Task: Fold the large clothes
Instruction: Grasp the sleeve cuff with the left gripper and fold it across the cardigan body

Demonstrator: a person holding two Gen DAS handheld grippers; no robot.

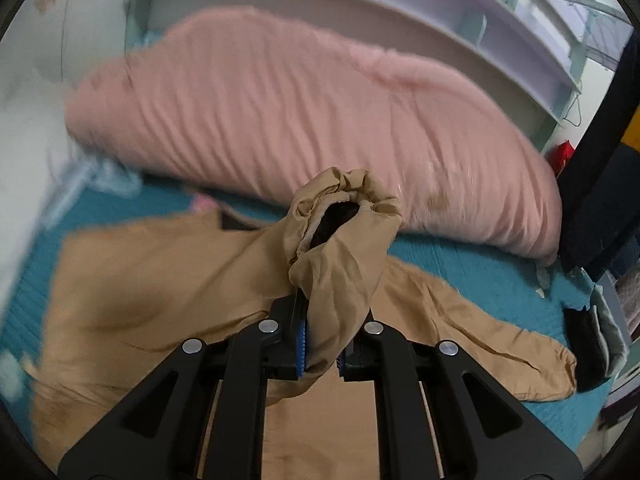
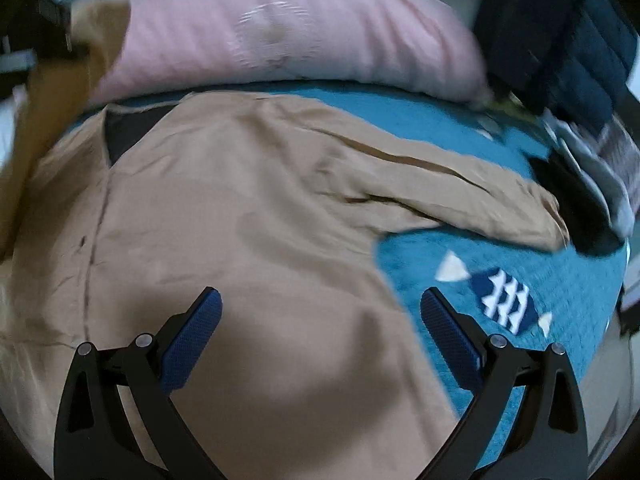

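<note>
Jacket (image 2: 248,216) lies flat on bed (image 2: 440,128). My left hand-held gripper (image 1: 322,344) is clamped on its cuff (image 1: 340,224); right hand-held gripper (image 2: 320,332) hovers, jaws apart. Risk: thin fabric slipping out mid-fold, bunching the sleeve.

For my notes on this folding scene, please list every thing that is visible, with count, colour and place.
jacket: one, tan, spread flat on the bedspread
sleeve cuff: one, tan, lifted above the jacket, clamped in the left hand-held gripper
pillow: one, pink, behind the jacket
bedspread: one, teal, under everything
fish pattern: one, navy and white, on the bedspread right of the jacket
dark clothes: a pile, navy, far right corner
shelves: one unit, pale, behind the pillow
left hand-held gripper: one, black with blue pads, shut on the sleeve cuff
right hand-held gripper: one, black with blue pads, open above the jacket
</note>
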